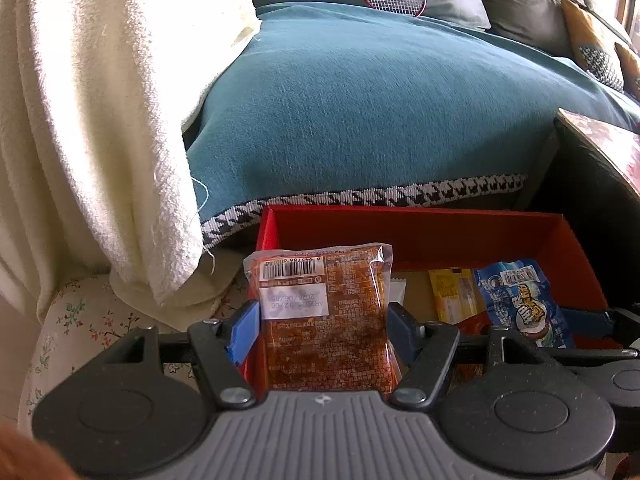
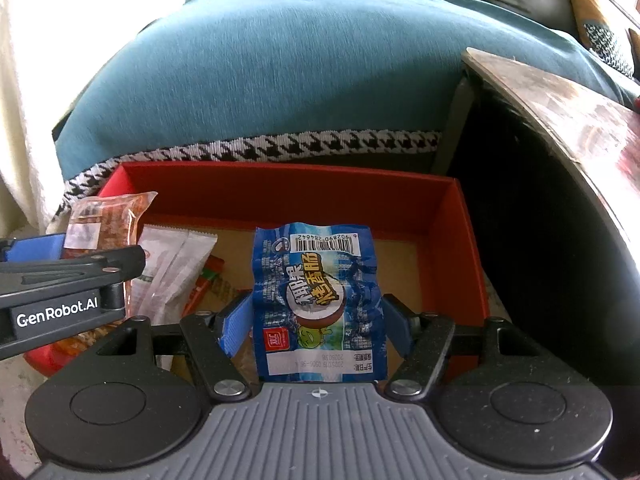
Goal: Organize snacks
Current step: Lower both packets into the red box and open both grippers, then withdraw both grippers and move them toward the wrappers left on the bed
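Holding two packets over red box (image 2: 440,216), lower centre, likely for dropping in: left gripper (image 1: 322,322) clamps orange packet (image 1: 324,320); right gripper (image 2: 318,322) clamps blue packet (image 2: 318,300).

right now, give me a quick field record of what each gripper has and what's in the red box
left gripper: shut on orange-brown snack packet, held upright over the box's left end
right gripper: shut on blue snack packet, barcode end up, over the box
red box: open top, cardboard floor partly bare
in box: white wrapper, yellow packet
behind box: teal sofa cover with houndstooth trim
right of box: wooden table edge
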